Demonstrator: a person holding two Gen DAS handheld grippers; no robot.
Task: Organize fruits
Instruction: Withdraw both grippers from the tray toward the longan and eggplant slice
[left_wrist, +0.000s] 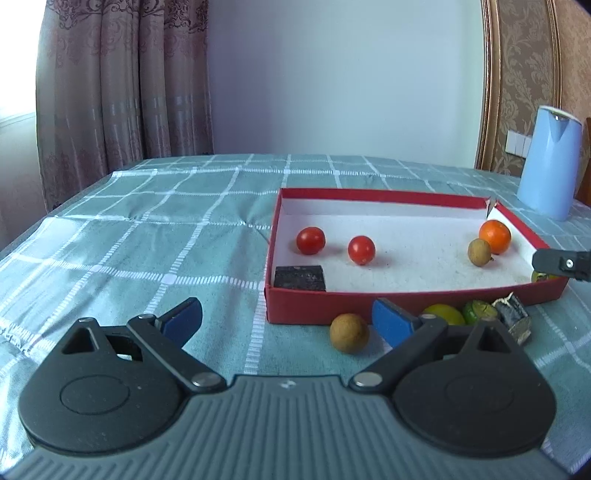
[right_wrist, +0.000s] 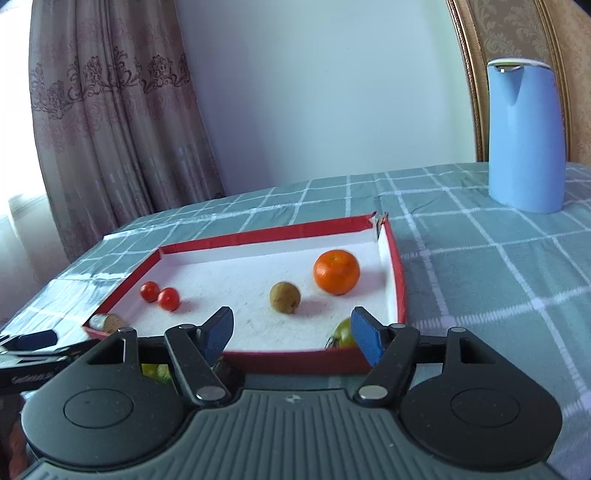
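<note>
A red box with a white floor holds two cherry tomatoes, a brown longan, an orange and a green fruit in its near right corner. Outside its front wall lie a brown longan, a yellow-green fruit and a green fruit. My left gripper is open and empty, low over the cloth just left of the loose longan. My right gripper is open and empty over the box's front wall, the green fruit beside its right finger.
A blue kettle stands at the back right on the checked tablecloth. A dark block sits in the box's near left corner. A small dark lump lies by the loose fruits. Curtains hang behind the table's left edge.
</note>
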